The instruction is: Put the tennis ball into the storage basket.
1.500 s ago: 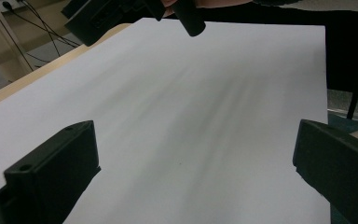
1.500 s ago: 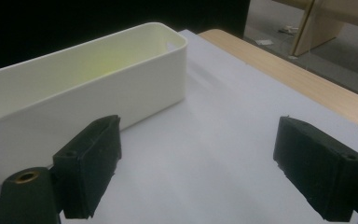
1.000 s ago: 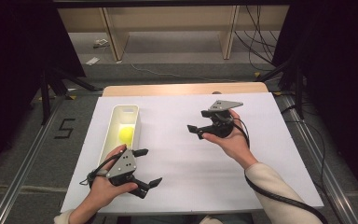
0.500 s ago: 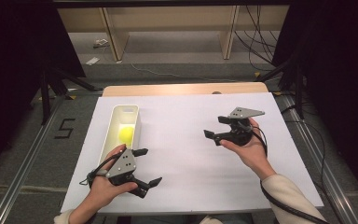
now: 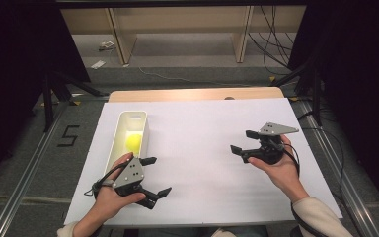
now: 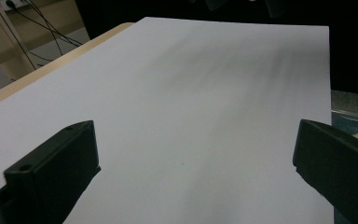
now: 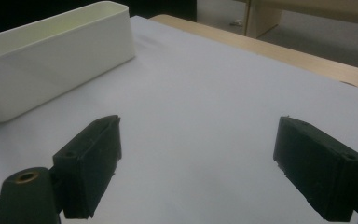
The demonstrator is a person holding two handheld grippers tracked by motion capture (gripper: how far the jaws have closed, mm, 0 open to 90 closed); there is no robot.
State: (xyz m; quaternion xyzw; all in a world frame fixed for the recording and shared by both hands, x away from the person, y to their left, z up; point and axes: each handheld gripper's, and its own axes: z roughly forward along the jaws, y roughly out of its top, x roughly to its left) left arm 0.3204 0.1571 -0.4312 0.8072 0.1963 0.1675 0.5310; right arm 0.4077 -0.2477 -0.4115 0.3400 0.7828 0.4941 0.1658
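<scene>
Count: one white bin (image 5: pixel 128 136), one yellow ball (image 5: pixel 133 142), two tools, one white sheet (image 5: pixel 202 163) covering the bench (image 5: pixel 192 94).

The ball lies inside the bin, about midway along its length. The bin is long and narrow and sits at roughly 10 o'clock from the sheet's middle, its long axis running from 6 to 12.

Left tool (image 5: pixel 155 176): held in the left hand (image 5: pixel 111 195) at about 7 o'clock on the sheet, just beside the bin's near end, grey plate up. Its jaws point toward 3 o'clock and stand wide apart with nothing between them; the left gripper view shows bare sheet in the gap.

Right tool (image 5: pixel 244 142): held in the right hand (image 5: pixel 281 170) at about 3 o'clock on the sheet, well apart from the bin. Its jaws point toward 9 o'clock, also wide and empty. In the right gripper view the bin stands at upper left, beyond the jaws, with bare sheet between. The forearm enters from the lower right corner, light sleeve (image 5: pixel 321 222) at the wrist.
</scene>
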